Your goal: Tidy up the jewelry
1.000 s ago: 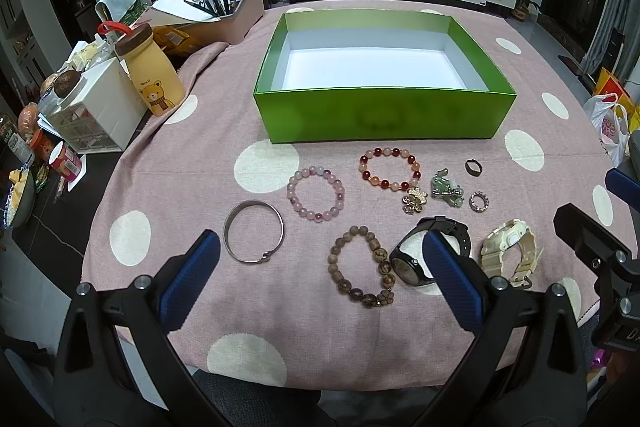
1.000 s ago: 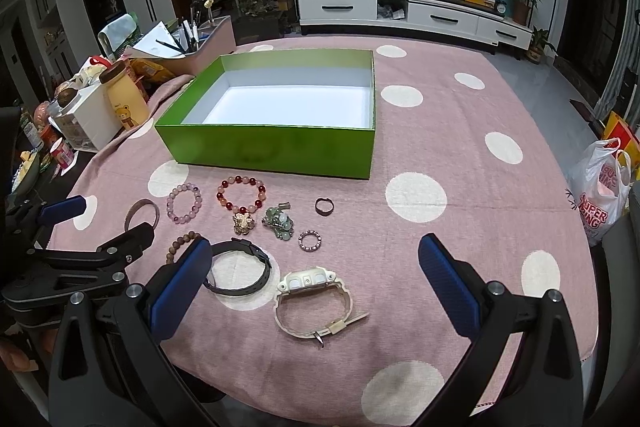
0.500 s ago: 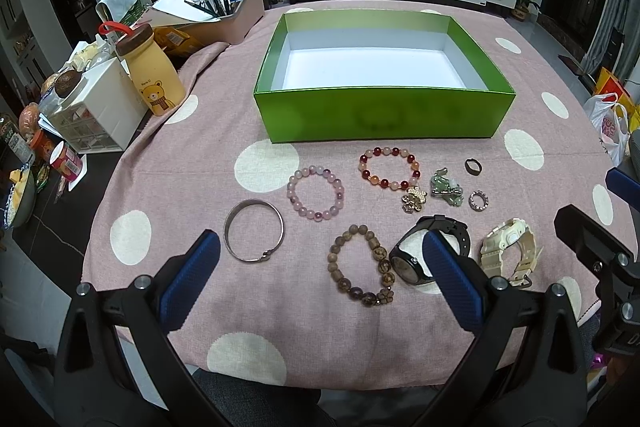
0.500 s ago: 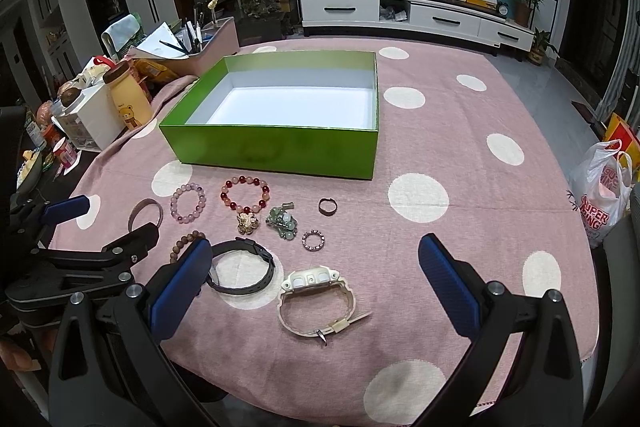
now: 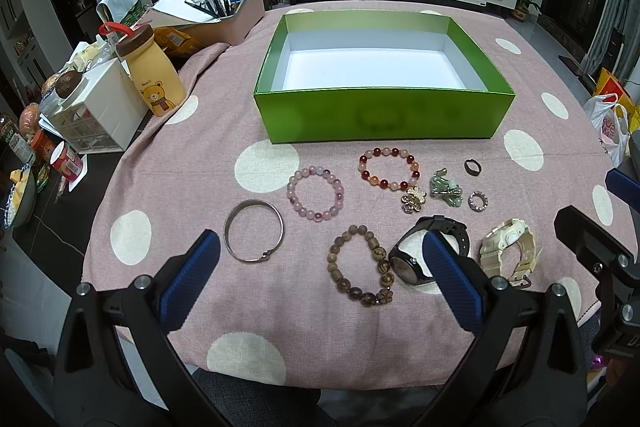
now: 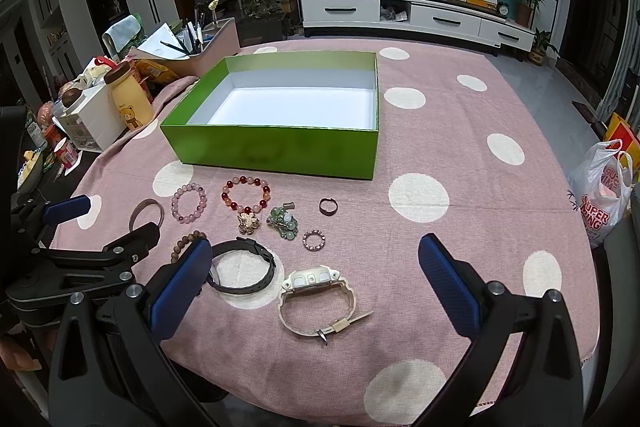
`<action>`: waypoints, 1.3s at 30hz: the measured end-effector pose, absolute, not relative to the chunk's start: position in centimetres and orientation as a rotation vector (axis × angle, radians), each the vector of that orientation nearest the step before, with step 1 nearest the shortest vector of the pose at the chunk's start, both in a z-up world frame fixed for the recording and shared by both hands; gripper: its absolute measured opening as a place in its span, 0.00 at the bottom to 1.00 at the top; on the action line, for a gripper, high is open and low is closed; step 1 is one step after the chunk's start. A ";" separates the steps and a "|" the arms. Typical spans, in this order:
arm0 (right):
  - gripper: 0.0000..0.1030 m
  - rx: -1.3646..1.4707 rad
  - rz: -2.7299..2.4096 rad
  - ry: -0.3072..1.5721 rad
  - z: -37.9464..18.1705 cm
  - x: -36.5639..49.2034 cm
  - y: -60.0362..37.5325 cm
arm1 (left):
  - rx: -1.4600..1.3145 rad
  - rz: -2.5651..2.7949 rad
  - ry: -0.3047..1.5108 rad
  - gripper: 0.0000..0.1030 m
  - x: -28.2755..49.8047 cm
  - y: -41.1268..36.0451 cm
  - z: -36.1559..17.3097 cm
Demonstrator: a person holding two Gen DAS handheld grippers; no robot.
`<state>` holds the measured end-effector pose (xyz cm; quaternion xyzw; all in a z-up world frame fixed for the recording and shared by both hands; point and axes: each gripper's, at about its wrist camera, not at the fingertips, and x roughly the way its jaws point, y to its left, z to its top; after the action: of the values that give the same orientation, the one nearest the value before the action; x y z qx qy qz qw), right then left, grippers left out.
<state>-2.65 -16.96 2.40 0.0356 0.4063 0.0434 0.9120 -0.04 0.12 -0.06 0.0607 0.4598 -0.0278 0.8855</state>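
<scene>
An open green box [image 5: 384, 115] stands on the pink dotted cloth. In front of it lie a silver bangle [image 5: 253, 203], pink [image 5: 316, 169], red [image 5: 386, 151] and brown bead bracelets [image 5: 335, 259], a black watch [image 5: 404, 265], a cream watch [image 5: 506, 241], a gold brooch [image 5: 414, 198], a jade charm [image 5: 445, 185] and two rings [image 5: 473, 167]. My left gripper [image 5: 319, 243] hovers open above the brown bracelet. My right gripper [image 6: 315, 245] is open over the cream watch [image 6: 316, 277]. Neither holds anything.
At the table's left edge are a yellow bear bottle [image 5: 154, 75], a white drawer unit [image 5: 100, 107] and a pen tray [image 5: 232, 19]. A plastic bag [image 6: 600, 195] hangs off to the right. The table's near edge lies just below both grippers.
The right wrist view drifts very slightly. Both grippers stay open and no jewelry has moved.
</scene>
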 end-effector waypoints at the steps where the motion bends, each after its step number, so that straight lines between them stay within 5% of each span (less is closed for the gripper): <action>1: 0.99 0.073 0.091 0.836 2.5 -2.7 -16.9 | 0.126 -0.058 0.957 0.98 0.0 0.1 -0.1; 39: 0.99 0.113 0.232 0.751 2.6 -4.3 -18.9 | -0.069 -0.123 0.933 0.98 0.2 3.8 -0.5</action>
<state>-4.28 -18.86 2.56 0.0548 0.3655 0.1131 0.9223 0.19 3.77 -0.46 -0.0331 0.4492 -0.0593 0.8908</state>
